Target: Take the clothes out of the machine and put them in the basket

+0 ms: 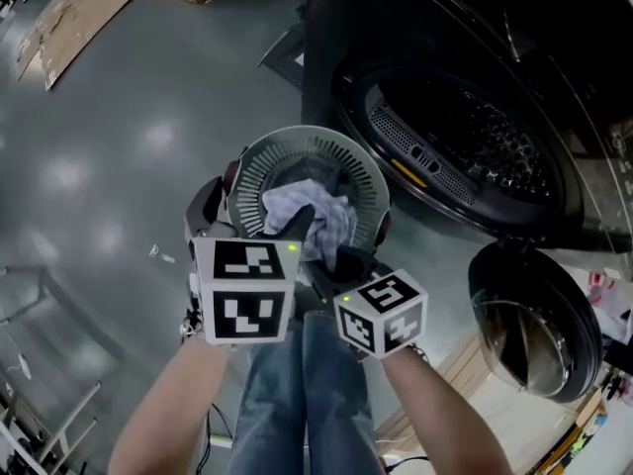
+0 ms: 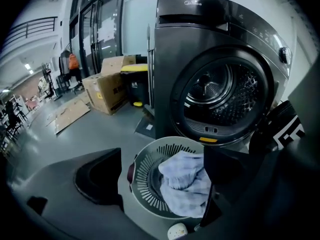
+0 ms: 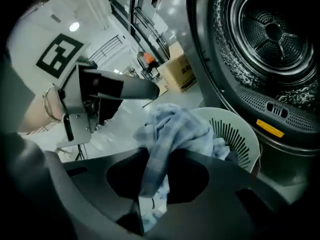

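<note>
I am pinching a pale blue-and-white checked garment [image 3: 172,129] in my right tongs [image 3: 147,204]. The jaws are pressing together on a strip of the cloth, and the rest is bunching out beyond them over the basket [image 1: 307,132]. From the head view, the garment is sitting inside the rim of this round, pale, slotted basket, towards the side nearest the machine [image 1: 465,137]. I cannot tell whether its lower folds are resting on the bottom. My left tongs [image 2: 162,176] are hovering just beside the right ones, above the near edge of the basket. Their jaws are standing spread with nothing gripped, and the basket and the cloth are showing in the gap between them. The basket is standing on the grey floor [image 1: 119,146], right in front of the dark front-loading machine. The machine's door [image 1: 534,315] is hanging wide open to the right, and its drum is gaping dark. Farther off, cardboard boxes [image 2: 107,89] are sitting on the floor to the left of the machine, and a flattened sheet of cardboard [image 1: 74,18] is lying near them.
</note>
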Motion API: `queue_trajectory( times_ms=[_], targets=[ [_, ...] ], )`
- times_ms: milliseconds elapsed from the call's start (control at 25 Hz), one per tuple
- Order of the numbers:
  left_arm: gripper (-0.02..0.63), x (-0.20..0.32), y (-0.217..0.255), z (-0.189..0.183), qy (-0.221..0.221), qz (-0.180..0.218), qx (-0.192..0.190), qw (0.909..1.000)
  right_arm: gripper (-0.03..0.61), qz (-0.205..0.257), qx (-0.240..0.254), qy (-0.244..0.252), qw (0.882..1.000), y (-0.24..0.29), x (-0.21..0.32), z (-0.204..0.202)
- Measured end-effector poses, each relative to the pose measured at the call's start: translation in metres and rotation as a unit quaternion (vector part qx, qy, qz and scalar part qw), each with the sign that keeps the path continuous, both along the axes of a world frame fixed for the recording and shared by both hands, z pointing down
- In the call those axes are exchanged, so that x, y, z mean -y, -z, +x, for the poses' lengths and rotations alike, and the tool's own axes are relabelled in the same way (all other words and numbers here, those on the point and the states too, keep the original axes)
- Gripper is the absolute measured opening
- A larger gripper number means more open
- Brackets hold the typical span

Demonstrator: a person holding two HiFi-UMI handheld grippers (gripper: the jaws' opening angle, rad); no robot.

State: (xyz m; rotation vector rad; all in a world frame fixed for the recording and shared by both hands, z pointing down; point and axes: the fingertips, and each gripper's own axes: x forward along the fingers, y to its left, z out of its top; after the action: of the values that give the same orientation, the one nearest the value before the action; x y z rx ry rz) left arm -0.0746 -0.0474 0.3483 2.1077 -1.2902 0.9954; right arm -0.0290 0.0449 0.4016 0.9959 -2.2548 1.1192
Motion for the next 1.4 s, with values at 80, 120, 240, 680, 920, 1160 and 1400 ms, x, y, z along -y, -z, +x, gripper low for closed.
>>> queue_trajectory(
  times_ms=[80,120,240,680,920,1160,1400],
  targets=[
    [0.512,-0.002,-0.001,-0.008,0.007,-0.002,-0.002,1.0,0.071,-0.007,-0.015,-0.006,1.0,-0.007,-0.003,-0.004],
    [0.512,-0.002,0.0,-0.012,0.011,-0.002,-0.004,0.9999,0.071,-0.007,-0.02,-0.012,1.0,-0.009,-0.001,-0.004],
    [0.512,-0.002,0.0,-0.02,0.022,-0.002,-0.011,0.9997,0.074,0.005,-0.031,-0.027,0.999,-0.009,0.009,0.001],
    [0.512,-0.026,0.04,-0.041,0.038,-0.012,-0.018,0.999,0.492,-0.049,-0.07,-0.066,0.994,0.016,0.012,0.01],
    [0.512,-0.04,0.114,-0.043,0.039,-0.007,-0.032,0.9987,0.491,-0.025,-0.075,-0.048,0.996,0.112,0.002,0.006],
    [0.512,-0.054,0.185,-0.043,0.026,0.003,-0.04,0.9989,0.489,-0.013,-0.085,-0.077,0.993,0.194,-0.013,0.018],
    [0.512,-0.059,0.247,-0.042,0.018,0.025,-0.05,0.9983,0.488,0.005,-0.106,-0.084,0.991,0.262,-0.031,0.03]
  ],
)
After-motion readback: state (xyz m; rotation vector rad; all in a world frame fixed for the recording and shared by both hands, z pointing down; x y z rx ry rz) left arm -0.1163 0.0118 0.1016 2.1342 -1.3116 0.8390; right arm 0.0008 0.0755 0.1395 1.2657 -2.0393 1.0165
